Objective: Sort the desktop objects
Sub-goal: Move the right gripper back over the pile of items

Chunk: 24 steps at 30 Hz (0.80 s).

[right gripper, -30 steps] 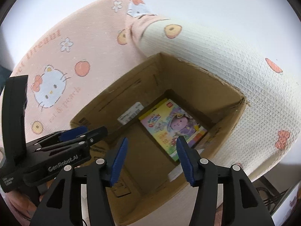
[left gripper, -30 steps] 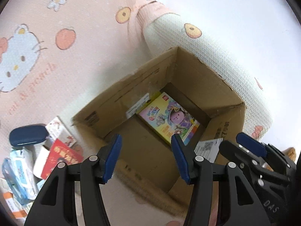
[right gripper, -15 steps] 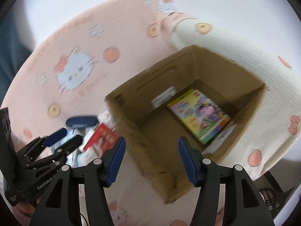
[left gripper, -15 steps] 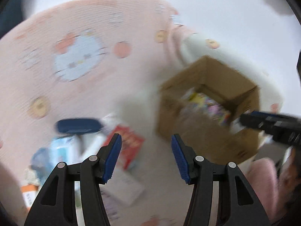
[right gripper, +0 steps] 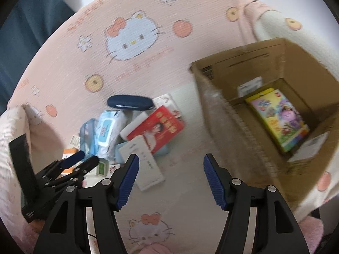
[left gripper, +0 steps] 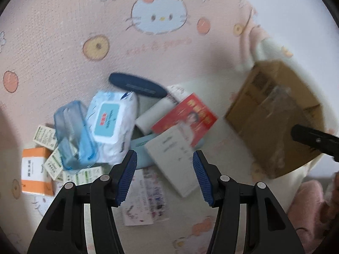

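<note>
So both grippers are hanging over the pink cartoon-cat blanket (right gripper: pixel 135 67) with nothing in them. The left gripper (left gripper: pixel 164 176) has its jaws spread wide and empty. The right gripper (right gripper: pixel 170 180) has just been opening its jaws, nothing between them either.

Using the cardboard box (right gripper: pixel 211 97) as the landmark: it sits open, and a colourful picture book (right gripper: pixel 277 118) lies flat on its floor, long axis running from the near wall toward the far corner.

Everything else is a messy heap left of the box, well apart from it. A red booklet (left gripper: pixel 186 116) is the closest piece to the box, tilted diagonally. A white flat box (left gripper: pixel 173 158) lies partly over it, long axis slanting toward the grippers. A navy case (left gripper: pixel 137 85) sits at the far edge of the heap, lying roughly crosswise. A wet-wipes pack (left gripper: pixel 112 124) and a clear blue case (left gripper: pixel 73 133) are farther left still.
</note>
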Available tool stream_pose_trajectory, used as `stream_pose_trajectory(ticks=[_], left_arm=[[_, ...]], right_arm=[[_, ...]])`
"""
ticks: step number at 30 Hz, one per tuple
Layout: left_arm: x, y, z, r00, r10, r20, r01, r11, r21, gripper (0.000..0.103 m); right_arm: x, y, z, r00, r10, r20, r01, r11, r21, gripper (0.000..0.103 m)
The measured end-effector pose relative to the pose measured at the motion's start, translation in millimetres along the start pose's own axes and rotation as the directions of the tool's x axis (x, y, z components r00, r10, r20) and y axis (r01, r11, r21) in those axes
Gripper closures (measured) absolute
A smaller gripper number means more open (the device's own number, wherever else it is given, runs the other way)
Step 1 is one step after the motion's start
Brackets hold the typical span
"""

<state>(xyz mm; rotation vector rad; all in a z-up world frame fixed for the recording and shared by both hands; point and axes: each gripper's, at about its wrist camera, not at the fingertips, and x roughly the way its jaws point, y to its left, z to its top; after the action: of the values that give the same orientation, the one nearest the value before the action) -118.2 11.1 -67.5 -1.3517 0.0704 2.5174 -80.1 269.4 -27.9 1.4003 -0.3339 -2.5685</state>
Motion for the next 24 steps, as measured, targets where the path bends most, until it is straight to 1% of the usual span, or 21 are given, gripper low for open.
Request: stream_pose_trajectory(ticks=[1, 2, 3, 4, 5, 6, 8, 9, 10, 12, 14, 16, 19, 22, 23, 24], left_arm=[[5.4, 0.3, -1.7, 1.000, 0.012, -0.010, -0.012, 1.000, 0.007, 0.044], [10.0, 1.5, -4.7, 1.000, 0.010, -0.016, -0.009, 1.000, 0.009, 0.044], [12.8, 4.5, -7.3, 1.000, 0.000, -0.019, 0.000, 1.000, 0.005, 0.044], [17.1, 7.5, -9.9, 1.000, -0.012, -0.022, 0.012, 1.000, -0.006, 0.044], [22.8, 11.3, -12.2, 0.999, -0.018, -0.030, 0.017, 1.000, -0.023, 0.044], [28.2, 15.0, -13.3, 0.999, -0.017, -0.040, 0.016, 0.999, -0.039, 0.044], [38.1, 23.2, -18.0, 0.998, -0.010, -0.058, 0.006, 0.996, -0.084, 0.046], [41.5, 26.6, -19.8, 0.998, -0.016, -0.057, 0.010, 0.994, -0.105, 0.052], [45.2, 30.6, -21.6, 0.998, -0.016, -0.054, 0.009, 0.992, -0.128, 0.056], [52.5, 37.7, -22.2, 0.998, 0.013, -0.056, -0.022, 0.986, -0.163, 0.067], [57.1, 46.2, -22.3, 0.998, 0.048, -0.043, -0.055, 0.978, -0.204, 0.071], [59.2, 55.6, -22.8, 0.997, 0.075, -0.031, -0.081, 0.966, -0.247, 0.071], [63.7, 69.8, -24.3, 0.995, 0.091, -0.041, -0.099, 0.948, -0.301, 0.071], [71.0, 84.3, -25.0, 0.996, 0.065, -0.058, -0.082, 0.927, -0.365, 0.070], [75.3, 88.8, -26.3, 0.995, 0.053, -0.079, -0.079, 0.919, -0.385, 0.069], [78.1, 92.1, -28.2, 0.994, 0.057, -0.094, -0.090, 0.912, -0.401, 0.069]], right_arm=[[5.4, 3.2, -4.1, 1.000, 0.012, 0.003, -0.012, 1.000, -0.004, 0.042], [9.7, 4.9, -6.5, 1.000, 0.023, 0.005, -0.023, 1.000, -0.009, 0.042], [17.0, 9.1, -11.4, 0.999, 0.044, 0.002, -0.044, 0.999, -0.018, 0.043], [24.1, 12.1, -14.5, 0.998, 0.058, -0.009, -0.058, 0.998, -0.032, 0.047], [31.1, 15.2, -16.4, 0.998, 0.063, -0.022, -0.064, 0.997, -0.051, 0.069], [41.3, 20.3, -19.8, 0.998, 0.048, -0.036, -0.051, 0.995, -0.082, 0.091], [57.2, 24.6, -23.5, 0.999, -0.007, -0.052, 0.001, 0.993, -0.114, 0.091], [67.5, 26.5, -24.6, 0.997, -0.004, -0.074, -0.006, 0.991, -0.131, 0.091], [73.1, 26.0, -25.1, 0.996, 0.017, -0.085, -0.028, 0.991, -0.133, 0.091], [84.1, 24.3, -24.5, 0.995, 0.059, -0.086, -0.071, 0.987, -0.141, 0.091], [90.4, 24.5, -24.0, 0.995, 0.069, -0.076, -0.081, 0.982, -0.170, 0.091], [96.5, 26.9, -22.4, 0.994, 0.088, -0.071, -0.101, 0.974, -0.204, 0.091], [108.5, 32.4, -16.9, 0.984, 0.152, -0.088, -0.168, 0.961, -0.219, 0.091], [124.1, 46.1, -11.8, 0.977, 0.189, -0.102, -0.210, 0.944, -0.255, 0.091], [128.1, 50.9, -10.2, 0.973, 0.205, -0.106, -0.226, 0.938, -0.262, 0.091], [134.9, 57.8, -8.0, 0.966, 0.228, -0.120, -0.252, 0.930, -0.267, 0.091]])
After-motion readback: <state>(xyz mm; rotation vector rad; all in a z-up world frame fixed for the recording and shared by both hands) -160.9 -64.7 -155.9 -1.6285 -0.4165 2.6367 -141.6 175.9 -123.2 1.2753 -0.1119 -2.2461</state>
